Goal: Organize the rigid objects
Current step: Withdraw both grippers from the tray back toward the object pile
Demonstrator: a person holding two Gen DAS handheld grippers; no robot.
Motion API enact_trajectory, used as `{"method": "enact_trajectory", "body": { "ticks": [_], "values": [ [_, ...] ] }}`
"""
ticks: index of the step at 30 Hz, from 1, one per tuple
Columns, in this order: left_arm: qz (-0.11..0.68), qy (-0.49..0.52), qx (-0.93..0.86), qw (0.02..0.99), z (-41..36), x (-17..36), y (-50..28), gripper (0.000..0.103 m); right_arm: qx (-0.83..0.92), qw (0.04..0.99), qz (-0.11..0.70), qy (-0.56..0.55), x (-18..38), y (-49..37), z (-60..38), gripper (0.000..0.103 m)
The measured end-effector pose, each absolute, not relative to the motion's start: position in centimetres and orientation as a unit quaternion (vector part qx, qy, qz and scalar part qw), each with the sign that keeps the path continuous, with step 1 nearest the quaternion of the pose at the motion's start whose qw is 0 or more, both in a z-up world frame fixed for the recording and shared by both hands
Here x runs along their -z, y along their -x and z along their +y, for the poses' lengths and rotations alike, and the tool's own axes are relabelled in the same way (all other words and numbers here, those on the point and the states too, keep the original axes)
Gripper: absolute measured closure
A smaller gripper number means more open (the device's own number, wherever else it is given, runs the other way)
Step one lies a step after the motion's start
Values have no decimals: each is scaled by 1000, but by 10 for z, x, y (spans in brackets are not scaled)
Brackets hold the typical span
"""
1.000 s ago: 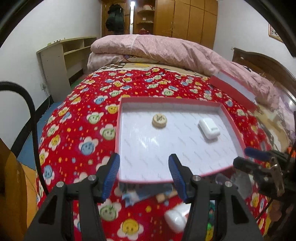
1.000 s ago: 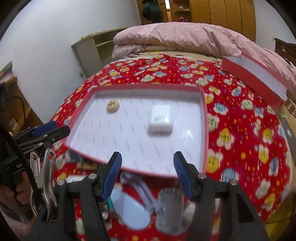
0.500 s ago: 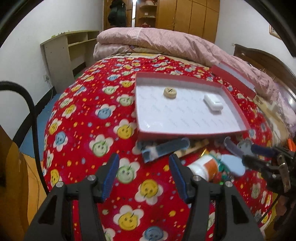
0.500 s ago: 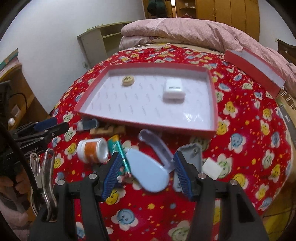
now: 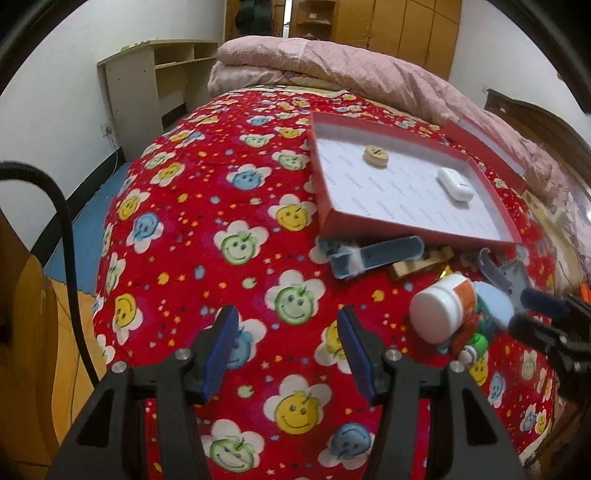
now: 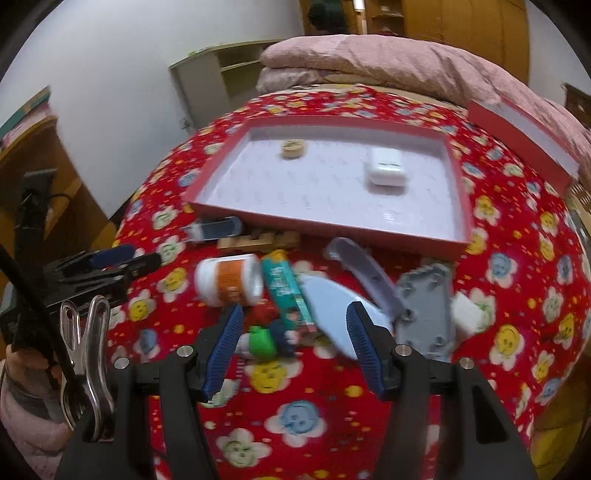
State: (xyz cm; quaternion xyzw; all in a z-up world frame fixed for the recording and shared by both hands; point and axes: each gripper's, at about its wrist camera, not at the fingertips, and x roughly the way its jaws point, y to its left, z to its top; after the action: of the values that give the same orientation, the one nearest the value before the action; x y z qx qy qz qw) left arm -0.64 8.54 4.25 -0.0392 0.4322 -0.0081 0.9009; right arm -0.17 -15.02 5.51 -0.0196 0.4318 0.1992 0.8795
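Surface: a bed under a red bedspread (image 5: 207, 236) printed with smiling flowers in yellow, green and blue. A folded pink quilt (image 5: 332, 70) lies across its far end.

Room: white walls, a pale open shelf unit (image 5: 147, 81) at the left wall, wooden wardrobes (image 5: 399, 26) behind the bed, a dark wooden headboard (image 5: 535, 118) at the right. Blue floor shows at the left.

A shallow red tray (image 6: 207, 184) with a white lining sits on the bedspread. In it lie a round wooden disc (image 6: 291, 148) and a white case (image 6: 386, 168), well apart. A second red tray or lid (image 6: 517, 133) lies farther right.

Just in front of the tray is a loose pile: a white bottle (image 6: 229, 278) with an orange label on its side, a teal tube (image 6: 284, 291) beside it, a pale blue oval piece (image 6: 328, 310), a grey plate (image 6: 424, 306), a wooden piece (image 6: 258, 240), a blue-grey case (image 5: 373, 254), and a small green toy (image 6: 260, 341). This view is blurred, so finer detail is unclear.

Your left gripper (image 5: 288, 350) hangs over bare bedspread left of the pile, jaws apart, nothing between them. Your right gripper (image 6: 295, 345) hangs above the pile's near edge, jaws apart, gripping nothing.
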Motion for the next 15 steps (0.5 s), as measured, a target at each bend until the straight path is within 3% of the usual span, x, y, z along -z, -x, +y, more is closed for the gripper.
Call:
{"method": "enact_trajectory", "body": {
  "ticks": [15],
  "values": [
    [435,62,2,898,106,-29,9,44,-199,881,419,98,-42,-6,-83,43]
  ]
}}
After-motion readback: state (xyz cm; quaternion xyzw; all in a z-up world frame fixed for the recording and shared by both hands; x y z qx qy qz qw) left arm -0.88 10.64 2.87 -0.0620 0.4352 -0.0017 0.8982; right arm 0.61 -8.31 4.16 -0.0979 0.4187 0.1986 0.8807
